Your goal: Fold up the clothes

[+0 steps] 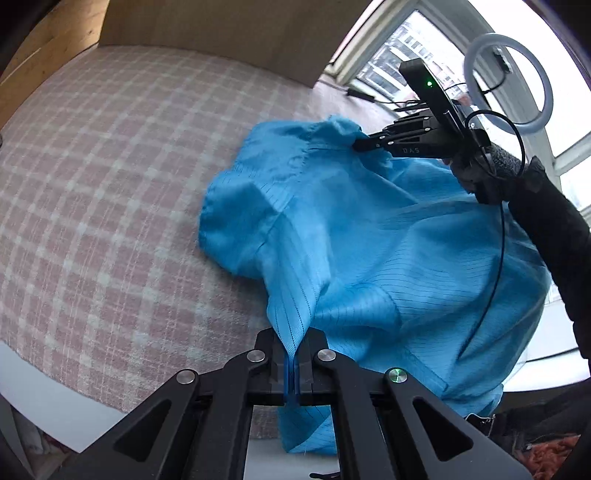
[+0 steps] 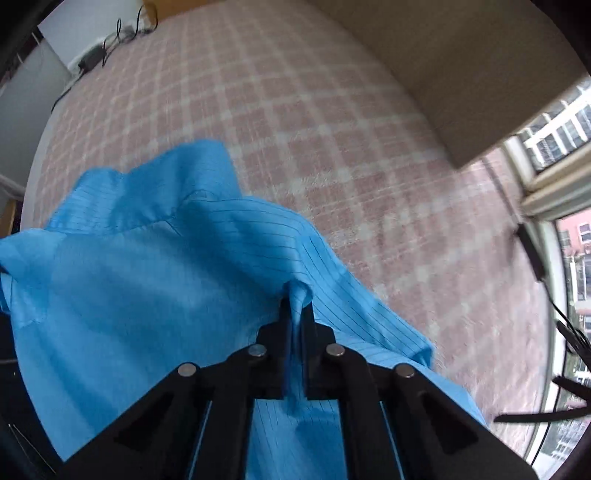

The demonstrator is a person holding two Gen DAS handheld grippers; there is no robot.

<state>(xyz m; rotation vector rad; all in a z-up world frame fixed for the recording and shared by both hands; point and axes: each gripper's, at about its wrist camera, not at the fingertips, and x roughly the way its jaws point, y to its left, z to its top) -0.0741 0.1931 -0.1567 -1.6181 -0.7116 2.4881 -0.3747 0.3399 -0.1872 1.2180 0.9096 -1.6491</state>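
Nearest the left wrist camera, the left gripper point(image 1: 291, 354) is clamped on a pinched ridge of a bright blue garment point(image 1: 369, 240), the cloth squeezed thin between its two black fingers and hanging out below them. From that pinch the fabric, marked with fine dark pinstripes, spreads away in loose folds across a bed point(image 1: 92, 184) covered in a pink and cream checked blanket. Part of the garment lies crumpled on the blanket; its near edge hangs over the side of the bed.

In the right wrist view, the right gripper point(image 2: 295, 314) is likewise closed on the garment point(image 2: 129, 277), a narrow fold of blue cloth standing up between its fingertips, which are pressed against it from both sides. A stitched seam and what looks like a collar or cuff rise behind the grip, towards the left of the frame.

Further off in the left wrist view, the same right gripper point(image 1: 364, 143) shows from the side, its tips buried in a raised edge of the cloth at the far end of the garment, held by a person's hand in a dark glove point(image 1: 491, 173) with a dark sleeve behind it. A thin black cable loops from the handle.

Beyond the bed stands a plain brown headboard point(image 1: 221, 26). At the far right a window point(image 1: 391, 62) lets in daylight, and a white ring light point(image 1: 509, 81) stands before it. No containers appear in either view.
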